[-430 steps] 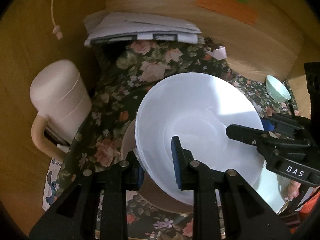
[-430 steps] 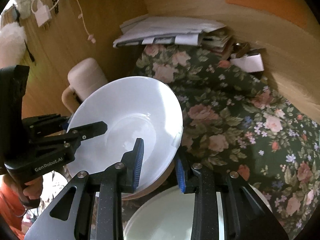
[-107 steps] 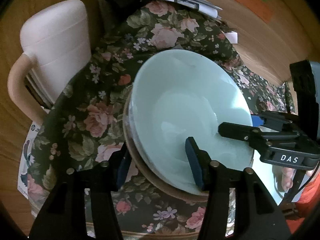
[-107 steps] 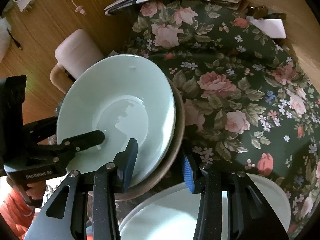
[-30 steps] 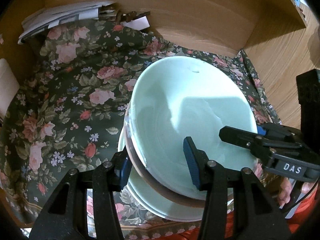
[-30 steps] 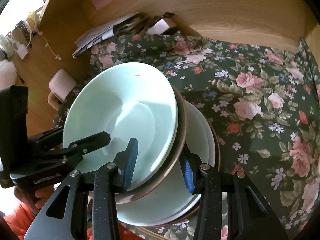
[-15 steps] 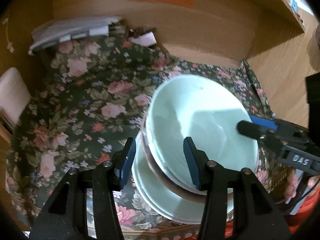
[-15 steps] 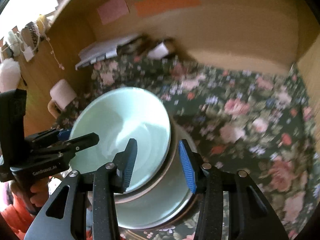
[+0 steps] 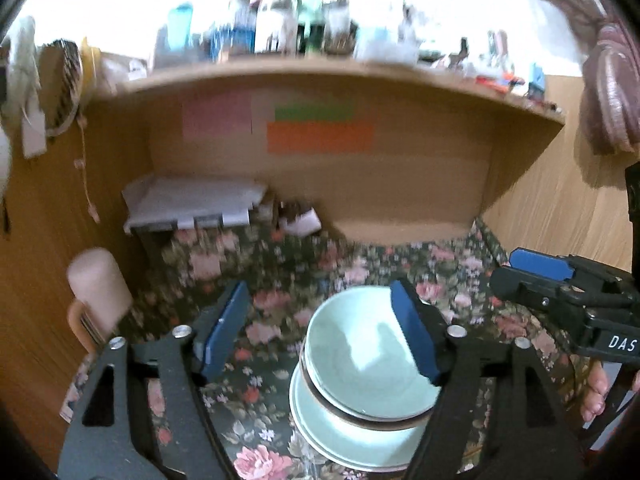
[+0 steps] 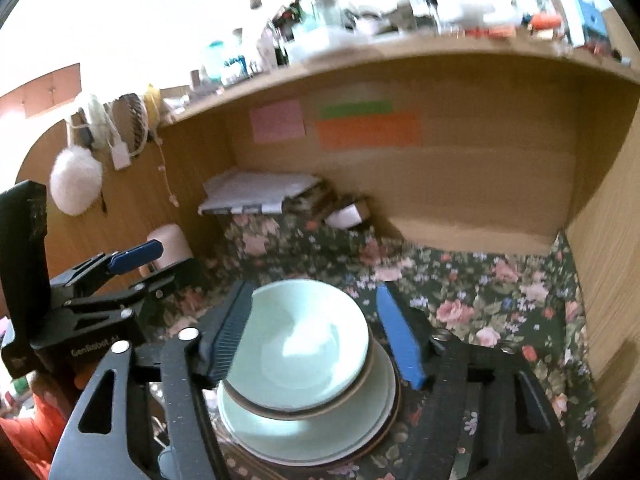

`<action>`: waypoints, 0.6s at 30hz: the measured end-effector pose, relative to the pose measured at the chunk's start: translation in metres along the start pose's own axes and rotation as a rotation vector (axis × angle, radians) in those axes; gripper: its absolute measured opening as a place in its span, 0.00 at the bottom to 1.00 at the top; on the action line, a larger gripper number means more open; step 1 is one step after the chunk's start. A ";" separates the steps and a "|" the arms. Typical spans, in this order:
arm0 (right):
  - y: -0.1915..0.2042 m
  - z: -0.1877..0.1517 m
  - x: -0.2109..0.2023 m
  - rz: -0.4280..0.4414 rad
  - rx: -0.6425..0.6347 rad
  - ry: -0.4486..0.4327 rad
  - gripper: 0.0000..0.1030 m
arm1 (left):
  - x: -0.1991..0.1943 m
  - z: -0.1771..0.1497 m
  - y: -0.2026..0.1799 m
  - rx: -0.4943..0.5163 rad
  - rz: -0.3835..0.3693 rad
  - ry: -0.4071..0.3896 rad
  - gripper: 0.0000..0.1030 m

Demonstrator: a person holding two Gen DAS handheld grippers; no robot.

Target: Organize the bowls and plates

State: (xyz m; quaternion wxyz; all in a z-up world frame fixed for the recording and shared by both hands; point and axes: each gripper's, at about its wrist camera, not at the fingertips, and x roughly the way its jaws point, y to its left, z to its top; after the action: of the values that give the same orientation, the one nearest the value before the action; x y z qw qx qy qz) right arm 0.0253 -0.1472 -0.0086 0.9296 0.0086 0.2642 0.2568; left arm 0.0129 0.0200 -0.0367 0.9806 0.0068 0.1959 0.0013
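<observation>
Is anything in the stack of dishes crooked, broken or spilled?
Slightly crooked: the pale green bowl and the brown-rimmed dish under it sit off-centre, toward the far left of the pale green plate. No cracks or spills show.

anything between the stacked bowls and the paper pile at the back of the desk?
Nothing in either wrist view: only bare floral cloth runs from the stacked bowls to the paper pile. A small white box sits right of the pile.

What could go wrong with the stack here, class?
1. The top bowl sits off-centre and tilted on the plate below, so it might slide off.
2. Both grippers, left and right, are opening beside the bowl's rim; a finger might clip and nudge it.
</observation>
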 end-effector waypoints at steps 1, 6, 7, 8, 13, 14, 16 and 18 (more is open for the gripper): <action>0.001 0.000 -0.002 -0.005 -0.004 -0.011 0.70 | -0.004 0.000 -0.001 0.004 0.002 -0.018 0.79; 0.009 -0.001 -0.017 -0.043 -0.037 -0.086 0.86 | -0.023 0.000 -0.006 0.004 -0.005 -0.096 0.92; 0.010 -0.001 -0.020 -0.053 -0.042 -0.099 0.90 | -0.026 -0.001 -0.007 0.002 -0.007 -0.110 0.93; 0.011 -0.001 -0.023 -0.059 -0.044 -0.107 0.92 | -0.029 -0.001 -0.008 0.003 -0.008 -0.117 0.94; 0.013 -0.004 -0.033 -0.091 -0.049 -0.150 1.00 | -0.035 -0.005 -0.006 -0.018 -0.021 -0.135 0.97; 0.013 -0.005 -0.034 -0.098 -0.048 -0.152 1.00 | -0.037 -0.007 -0.005 -0.020 -0.024 -0.137 0.98; 0.013 -0.006 -0.034 -0.101 -0.042 -0.149 1.00 | -0.039 -0.008 -0.005 -0.024 -0.029 -0.144 0.98; 0.013 -0.007 -0.036 -0.105 -0.037 -0.149 1.00 | -0.042 -0.010 -0.005 -0.026 -0.033 -0.151 0.98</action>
State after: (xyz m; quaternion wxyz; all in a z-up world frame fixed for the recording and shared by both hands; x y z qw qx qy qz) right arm -0.0110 -0.1538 0.0046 0.9588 -0.0032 0.1897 0.2113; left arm -0.0302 0.0145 -0.0301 0.9925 -0.0091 0.1213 -0.0131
